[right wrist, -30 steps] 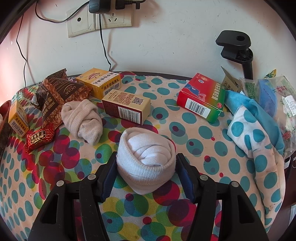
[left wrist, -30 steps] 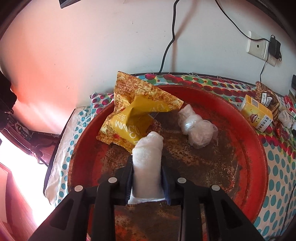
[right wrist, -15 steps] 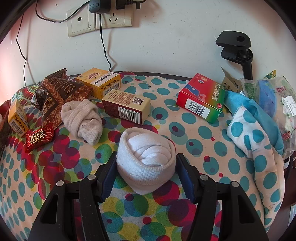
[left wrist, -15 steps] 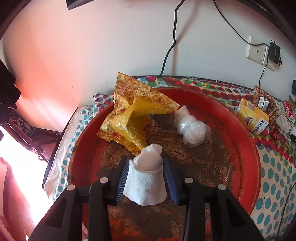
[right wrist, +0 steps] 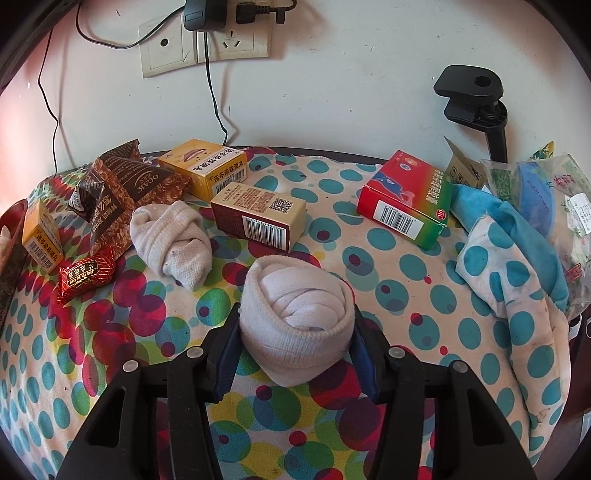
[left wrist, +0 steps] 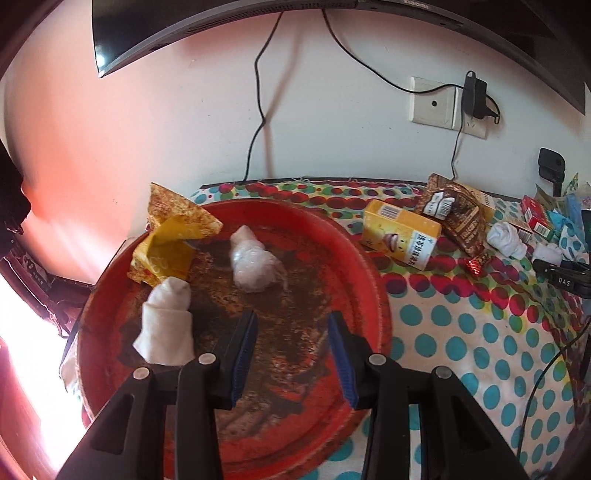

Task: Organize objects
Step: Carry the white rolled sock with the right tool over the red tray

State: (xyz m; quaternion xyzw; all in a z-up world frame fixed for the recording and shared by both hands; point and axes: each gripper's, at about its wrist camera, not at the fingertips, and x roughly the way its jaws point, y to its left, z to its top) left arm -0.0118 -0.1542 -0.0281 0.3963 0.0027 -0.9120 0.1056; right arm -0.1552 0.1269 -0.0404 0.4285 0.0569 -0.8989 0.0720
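My left gripper (left wrist: 291, 347) stands with its jaws spread and nothing between them, over the rusty middle of the red tray (left wrist: 369, 273); my right gripper (right wrist: 295, 354) is clamped on a rolled white sock (right wrist: 295, 314), just above the dotted cloth (right wrist: 406, 295) near its front edge. Another rolled sock (left wrist: 166, 325) lies in the tray by its left rim, just beside my left finger; whether they touch I cannot tell. A plastic-wrapped bundle (left wrist: 253, 262) sits toward the tray's far side; what is inside it is too cloudy to make out; a yellow snack bag (left wrist: 170, 240) leans on the far left rim. In the right view a grey-white sock (right wrist: 171, 238) lies left of centre, the tray shows only as a sliver at the left edge, and the bags at the right edge are cut off. The cloth covers a table set against a white wall with a socket plate (right wrist: 207, 48) and trailing cables; a dark screen edge (left wrist: 221, 22) hangs above.
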